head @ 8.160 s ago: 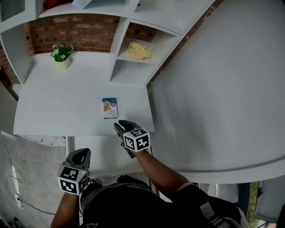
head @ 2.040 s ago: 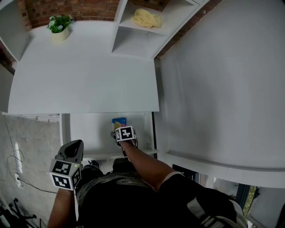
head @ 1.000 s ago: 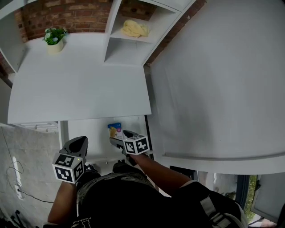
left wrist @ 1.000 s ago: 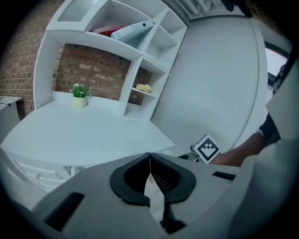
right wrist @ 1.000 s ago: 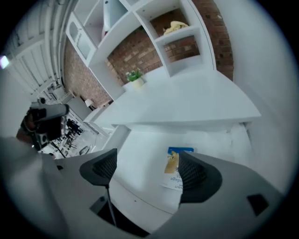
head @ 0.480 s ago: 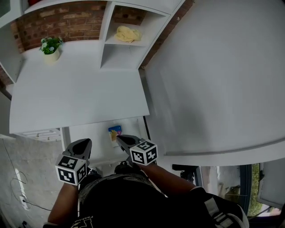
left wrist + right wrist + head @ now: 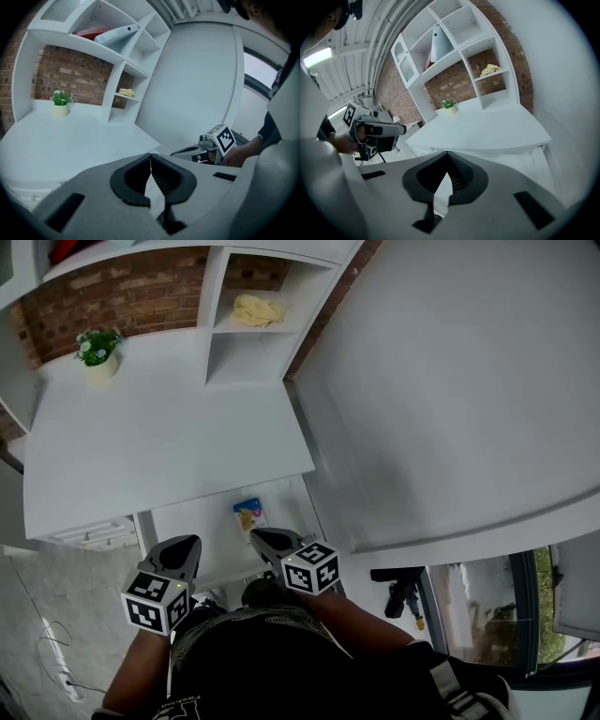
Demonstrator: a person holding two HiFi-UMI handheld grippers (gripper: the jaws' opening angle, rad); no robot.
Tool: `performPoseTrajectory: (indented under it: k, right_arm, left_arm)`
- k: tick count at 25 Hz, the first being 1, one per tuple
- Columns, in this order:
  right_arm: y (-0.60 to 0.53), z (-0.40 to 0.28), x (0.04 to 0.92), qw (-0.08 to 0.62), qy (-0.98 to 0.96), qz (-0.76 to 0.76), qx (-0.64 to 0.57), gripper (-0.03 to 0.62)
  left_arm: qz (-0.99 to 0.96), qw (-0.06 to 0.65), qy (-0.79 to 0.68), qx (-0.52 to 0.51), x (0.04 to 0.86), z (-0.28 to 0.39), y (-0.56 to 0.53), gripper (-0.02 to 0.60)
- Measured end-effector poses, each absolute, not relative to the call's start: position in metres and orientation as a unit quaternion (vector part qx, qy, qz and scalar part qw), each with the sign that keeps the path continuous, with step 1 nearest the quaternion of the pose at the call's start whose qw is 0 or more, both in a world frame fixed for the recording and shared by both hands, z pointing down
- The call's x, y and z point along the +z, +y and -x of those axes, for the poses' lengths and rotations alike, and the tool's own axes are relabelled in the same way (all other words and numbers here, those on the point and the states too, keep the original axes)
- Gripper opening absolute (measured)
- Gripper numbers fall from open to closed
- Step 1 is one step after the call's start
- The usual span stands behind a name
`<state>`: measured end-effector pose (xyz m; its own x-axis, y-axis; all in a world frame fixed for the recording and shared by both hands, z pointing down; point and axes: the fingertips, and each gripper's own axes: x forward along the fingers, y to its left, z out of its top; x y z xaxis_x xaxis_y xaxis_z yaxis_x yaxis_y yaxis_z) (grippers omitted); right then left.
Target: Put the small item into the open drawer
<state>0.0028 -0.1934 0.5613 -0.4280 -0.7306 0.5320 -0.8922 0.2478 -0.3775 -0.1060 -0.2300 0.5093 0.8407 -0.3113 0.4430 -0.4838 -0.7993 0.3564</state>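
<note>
Now flat packet (image 7: 248, 516) in white drawer (image 7: 199, 523); left hand-held gripper (image 7: 190, 541), right hand-held gripper (image 7: 256, 535) closed, empty.

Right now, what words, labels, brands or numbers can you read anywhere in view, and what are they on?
Nothing is clear enough to quote.
Small packet lying in the open drawer: blue top and a printed front, lettering too small and blurred to read.
Left tool and right tool: their cubes carry black-and-white square markers only, no words or numbers.
Desk top and plant pot: no print visible.
</note>
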Motion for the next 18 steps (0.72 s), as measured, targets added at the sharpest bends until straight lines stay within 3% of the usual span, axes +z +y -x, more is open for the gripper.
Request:
performPoseTrajectory:
  k: [18]
  right_arm:
    - [-0.162, -0.018, 0.518, 0.099, -0.816, -0.491, 0.288, 0.003]
  left_arm:
    - [-0.923, 0.228, -0.27, 0.153, 0.484, 0.097, -0.188, 0.018]
